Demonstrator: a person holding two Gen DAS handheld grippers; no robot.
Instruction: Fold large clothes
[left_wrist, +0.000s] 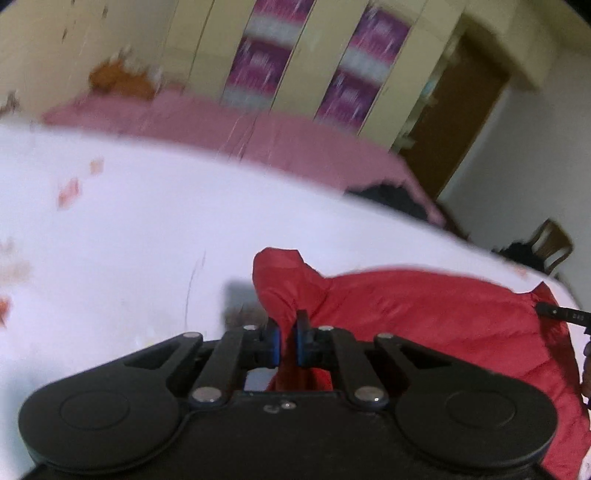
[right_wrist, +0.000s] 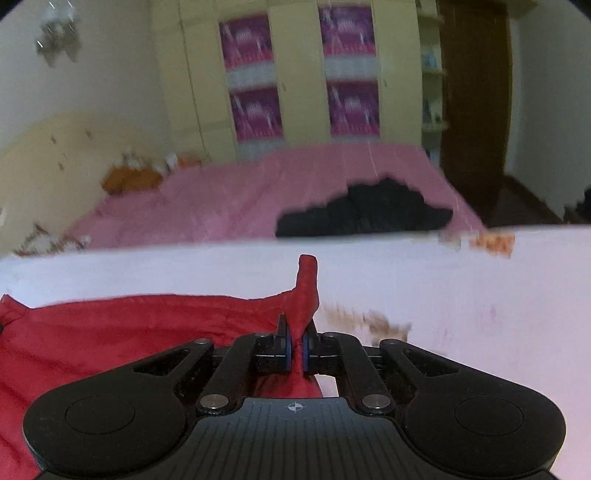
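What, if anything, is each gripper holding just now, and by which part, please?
Both are shut on the red garment: the left gripper and the right gripper each pinch a bunched fold at its edge.

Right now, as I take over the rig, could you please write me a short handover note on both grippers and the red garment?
Left gripper: shut on a bunched edge of the red garment, at its left end.
Right gripper: shut on the garment's right end; a pinched tip of cloth pokes up past the jaws.
Garment: spread between the two grippers on the white surface, crumpled, not lifted clear.
Done: both ends gripped.
Left: no fold is visible yet; probably lift, straighten, and fold it over.
Elsewhere: a dark garment lies on the pink bed beyond.
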